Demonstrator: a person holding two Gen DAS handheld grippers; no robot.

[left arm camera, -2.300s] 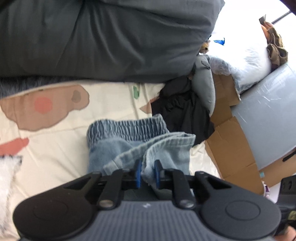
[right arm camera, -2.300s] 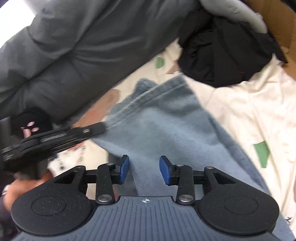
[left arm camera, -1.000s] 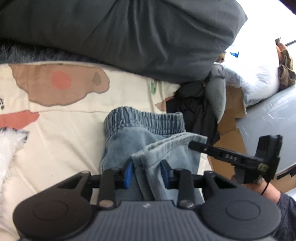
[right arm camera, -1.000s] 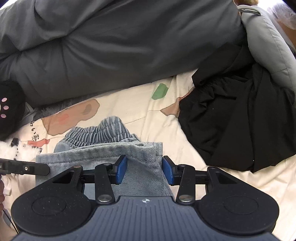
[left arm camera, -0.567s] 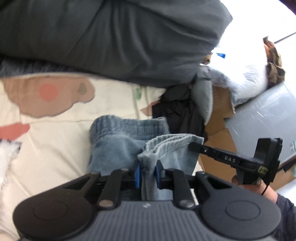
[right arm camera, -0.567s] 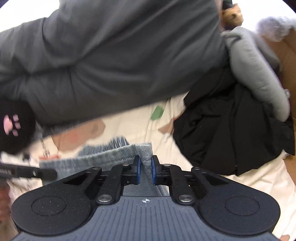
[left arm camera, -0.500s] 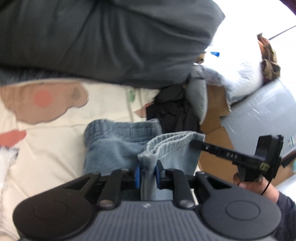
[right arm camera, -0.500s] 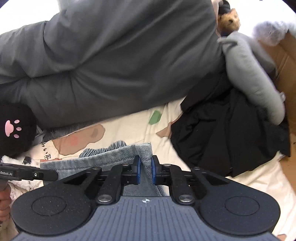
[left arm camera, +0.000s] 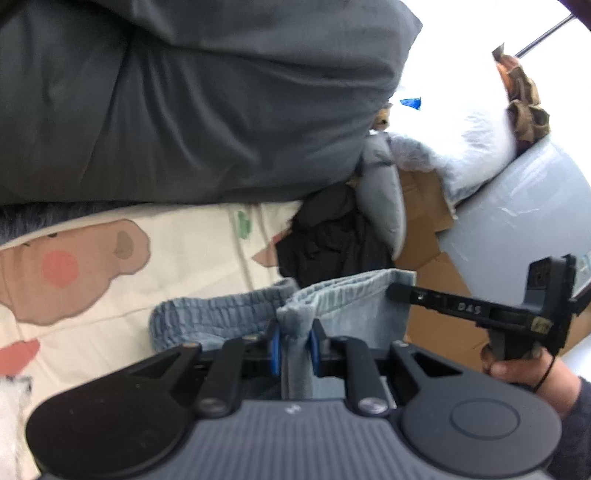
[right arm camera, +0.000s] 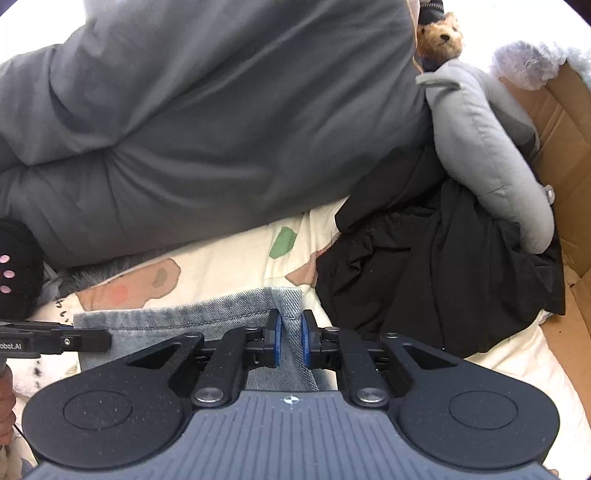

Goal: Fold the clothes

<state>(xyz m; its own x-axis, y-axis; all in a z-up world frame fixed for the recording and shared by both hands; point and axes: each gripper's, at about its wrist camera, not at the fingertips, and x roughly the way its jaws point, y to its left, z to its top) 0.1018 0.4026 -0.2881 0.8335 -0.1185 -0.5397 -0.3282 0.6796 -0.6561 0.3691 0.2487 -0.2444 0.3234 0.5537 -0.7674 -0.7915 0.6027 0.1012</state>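
We are angling both grippers downward, the left gripper [left arm camera: 294,345] and right gripper [right arm camera: 290,338] each pinching the denim shorts [left arm camera: 347,306] near us.

Grey duvet [right arm camera: 207,129] lies behind a black garment [right arm camera: 443,273] and cardboard box [left arm camera: 436,266].

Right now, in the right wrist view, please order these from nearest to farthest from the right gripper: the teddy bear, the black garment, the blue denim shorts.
1. Blue denim shorts: pinched in the right gripper.
2. Black garment: to the right, lying on the printed sheet.
3. Teddy bear: top right, behind the grey duvet.
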